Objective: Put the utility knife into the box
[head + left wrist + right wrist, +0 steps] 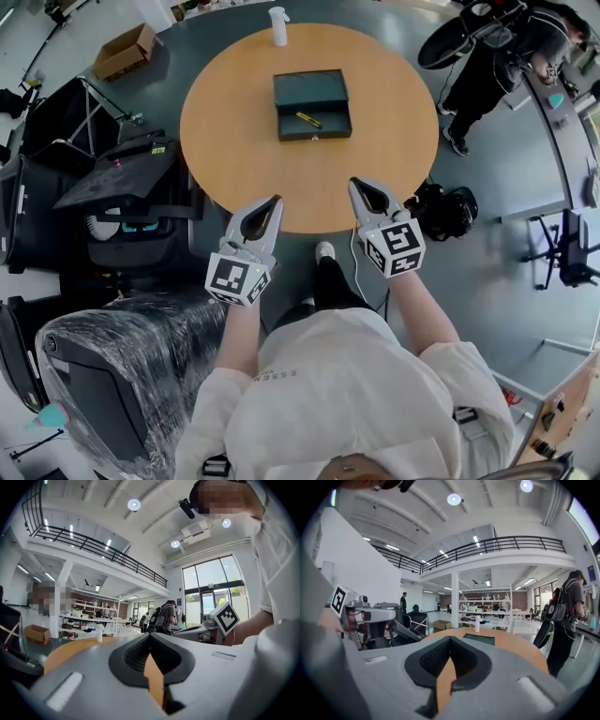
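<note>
Head view: I am logging the utility knife point(308, 120) as lying inside the open dark box point(312, 137), upper centre of the worktop point(234, 122); the task is looking complete. The left hand-held gripper point(276, 200) and right hand-held gripper point(355, 184) are hovering at the worktop's lower edge, jaws together and gripping nothing, well apart from the box, presumably parked clear of it. A white bottle point(278, 26) is standing at the upper edge.

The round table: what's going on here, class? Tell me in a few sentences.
A person stands at the near edge of the round table, holding the left gripper and the right gripper, both shut and empty. The yellow utility knife lies inside the open dark box mid-table, and neither gripper touches it. The task looks done.
</note>
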Motion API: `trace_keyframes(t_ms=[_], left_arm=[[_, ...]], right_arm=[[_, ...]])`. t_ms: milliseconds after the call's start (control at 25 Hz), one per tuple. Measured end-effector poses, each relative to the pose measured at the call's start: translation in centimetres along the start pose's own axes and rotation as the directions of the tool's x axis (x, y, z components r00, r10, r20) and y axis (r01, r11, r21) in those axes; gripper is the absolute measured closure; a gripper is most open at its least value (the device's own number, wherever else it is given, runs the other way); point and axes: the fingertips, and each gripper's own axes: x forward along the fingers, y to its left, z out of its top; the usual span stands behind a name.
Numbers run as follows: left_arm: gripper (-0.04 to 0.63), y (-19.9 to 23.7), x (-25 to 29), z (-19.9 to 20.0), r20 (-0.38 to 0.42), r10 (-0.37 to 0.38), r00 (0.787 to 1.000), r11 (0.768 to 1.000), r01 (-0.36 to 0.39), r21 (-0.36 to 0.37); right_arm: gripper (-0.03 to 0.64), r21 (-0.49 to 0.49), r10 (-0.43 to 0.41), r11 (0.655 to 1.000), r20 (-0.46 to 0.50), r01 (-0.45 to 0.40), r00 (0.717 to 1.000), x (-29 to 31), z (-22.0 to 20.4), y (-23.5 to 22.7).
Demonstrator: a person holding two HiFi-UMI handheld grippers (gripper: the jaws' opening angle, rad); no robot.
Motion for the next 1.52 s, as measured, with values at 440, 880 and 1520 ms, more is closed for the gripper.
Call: trace_keyframes(t_ms=[440, 880, 1520], left_arm=[[0.578, -4.9, -6.0, 0.8, 0.017, -0.033, 0.999, 0.999, 0.033, 0.019], [0.578, -6.6, -6.6, 1.1, 0.029, -0.025, 0.999, 1.000, 0.024, 0.020], [0.578, -8.2, -7.1, 1.8, 0.047, 0.012, 0.999, 0.999, -0.014, 0.039]], right_arm=[[0.624, 0.006, -0.037, 0.999, 0.016, 0.037, 0.999, -6.6, -0.6, 4.4], [0.624, 0.036, 0.021, 0.999, 0.061, -0.023, 0.998, -8.1, 0.4, 6.3], [0.626, -0.083, 0.062, 0.995, 0.050, -0.058, 0.997, -10.3, 0.1, 6.9]])
